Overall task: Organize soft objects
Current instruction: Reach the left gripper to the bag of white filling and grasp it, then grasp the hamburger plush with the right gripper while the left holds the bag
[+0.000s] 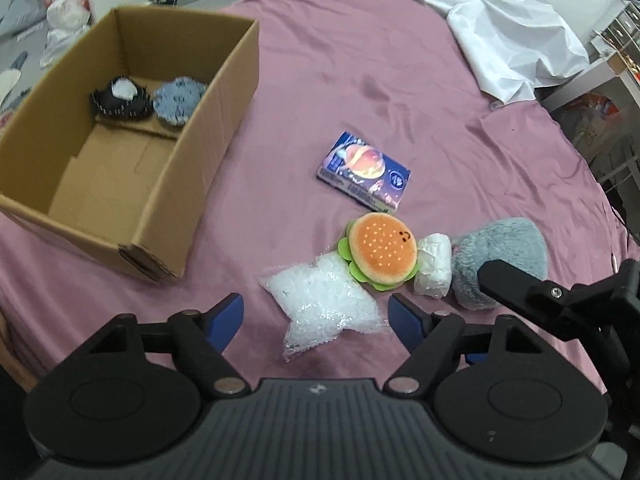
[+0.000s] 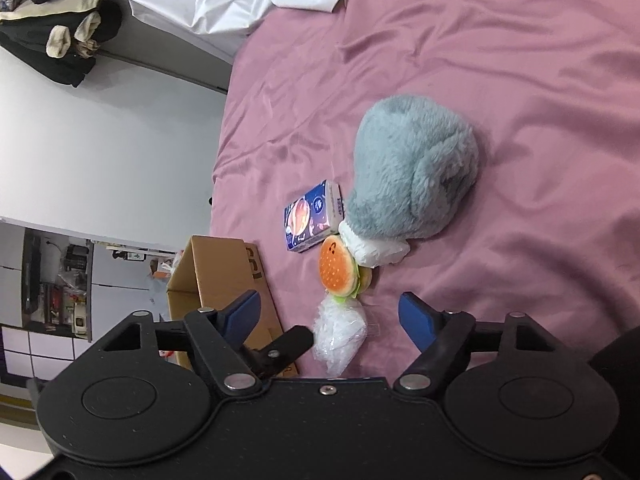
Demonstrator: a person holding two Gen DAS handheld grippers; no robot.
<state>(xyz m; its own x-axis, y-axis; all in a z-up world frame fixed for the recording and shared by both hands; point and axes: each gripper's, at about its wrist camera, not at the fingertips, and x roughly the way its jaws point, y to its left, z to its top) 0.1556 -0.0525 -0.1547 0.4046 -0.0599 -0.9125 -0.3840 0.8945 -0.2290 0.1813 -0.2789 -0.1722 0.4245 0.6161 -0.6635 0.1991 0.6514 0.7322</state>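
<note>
The star-shaped bead bag (image 1: 326,312) lies between the left gripper's (image 1: 316,316) parted jaws.

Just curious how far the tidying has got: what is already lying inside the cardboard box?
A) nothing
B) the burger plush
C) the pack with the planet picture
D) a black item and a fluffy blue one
D: the cardboard box holds a black item and a fluffy blue one at its far end.

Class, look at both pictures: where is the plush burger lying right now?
The plush burger lies on the pink bedsheet, right of the cardboard box, touching the clear star-shaped bag and the white wrapped bundle.
</note>
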